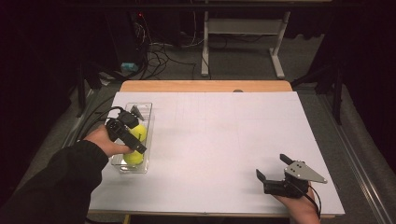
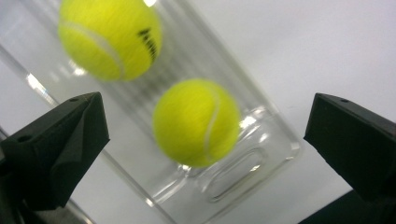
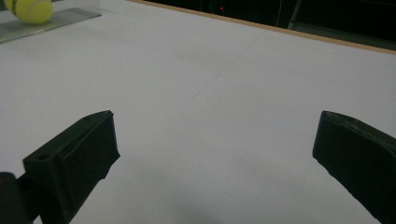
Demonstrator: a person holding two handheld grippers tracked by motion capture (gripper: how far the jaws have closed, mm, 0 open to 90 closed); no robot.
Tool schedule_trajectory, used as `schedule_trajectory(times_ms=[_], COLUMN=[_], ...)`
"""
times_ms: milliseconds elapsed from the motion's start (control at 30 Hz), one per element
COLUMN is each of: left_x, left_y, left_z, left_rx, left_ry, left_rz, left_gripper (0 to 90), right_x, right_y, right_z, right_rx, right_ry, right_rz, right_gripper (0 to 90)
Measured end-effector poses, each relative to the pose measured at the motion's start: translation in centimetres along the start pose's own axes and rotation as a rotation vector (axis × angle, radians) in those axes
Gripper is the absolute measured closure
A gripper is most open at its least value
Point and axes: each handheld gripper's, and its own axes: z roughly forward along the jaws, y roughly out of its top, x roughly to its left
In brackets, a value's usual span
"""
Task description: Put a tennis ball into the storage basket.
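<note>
High view: my left gripper (image 1: 132,130) hangs over a clear plastic tray (image 1: 148,108) that lies lengthwise near the left edge of the white bench (image 1: 224,140). Two tennis balls lie in this tray, the near ball (image 1: 133,158) at the end close to me and the far ball (image 1: 139,132) just beyond it; they look touching or almost touching, and my gripper covers part of them. The long narrow tray keeps the balls in one line, so they cannot roll away over the bench. My right gripper (image 1: 275,173) rests low at the near right corner, well apart from the tray. I judge it is parked there to leave the way free for the left hand.

Left gripper view: my jaws stand wide, one at each side of the picture, and nothing is between the pads. One ball (image 2: 196,122) sits in the rounded end of the tray (image 2: 275,154), and the other ball (image 2: 110,37), with black print on it, lies farther along. Both pictures of them are a little blurred. Since the jaws are apart and the ball is free below them, I judge it is now placed and no longer gripped.

Right gripper view: these jaws are also wide and hold nothing. They look along the bare bench (image 3: 224,93). One ball (image 3: 29,10) and the tray (image 3: 51,23) show in the top left corner, far from here.
</note>
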Motion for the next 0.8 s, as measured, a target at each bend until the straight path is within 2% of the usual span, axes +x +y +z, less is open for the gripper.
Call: schedule_trajectory(times_ms=[100, 200, 400, 567, 633, 667, 800], left_x=[-1.8, -3.7, -6.3, -7.5, -7.6, -7.7, -7.9], left_y=[0.6, 1.4, 2.8, 3.1, 2.9, 2.7, 1.5], left_z=[0.2, 1.1, 3.2, 5.5, 6.2, 6.3, 6.2], left_rx=[-0.034, -0.044, -0.1, -0.121, -0.152, -0.184, -0.361], left_ry=[-0.017, -0.042, -0.07, -0.065, -0.081, -0.081, -0.11], left_rz=[0.047, 0.102, 0.148, 0.161, 0.151, 0.152, 0.16], left_gripper=[0.7, 0.7, 0.7, 0.7, 0.7, 0.7, 0.7], right_x=[0.0, 0.1, 0.2, 0.1, 0.2, 0.2, 0.2], right_y=[0.0, 0.0, 0.0, 0.0, 0.0, 0.0, 0.0], right_z=[0.0, -0.1, -0.1, -0.1, -0.1, -0.1, -0.1], right_rx=[-0.003, -0.002, -0.002, -0.005, -0.007, -0.008, -0.007], right_ry=[0.0, 0.001, 0.008, 0.01, 0.013, 0.013, 0.017], right_rz=[0.001, 0.003, 0.003, 0.004, 0.005, 0.004, 0.007], right_gripper=[0.1, 0.2, 0.2, 0.2, 0.2, 0.2, 0.2])
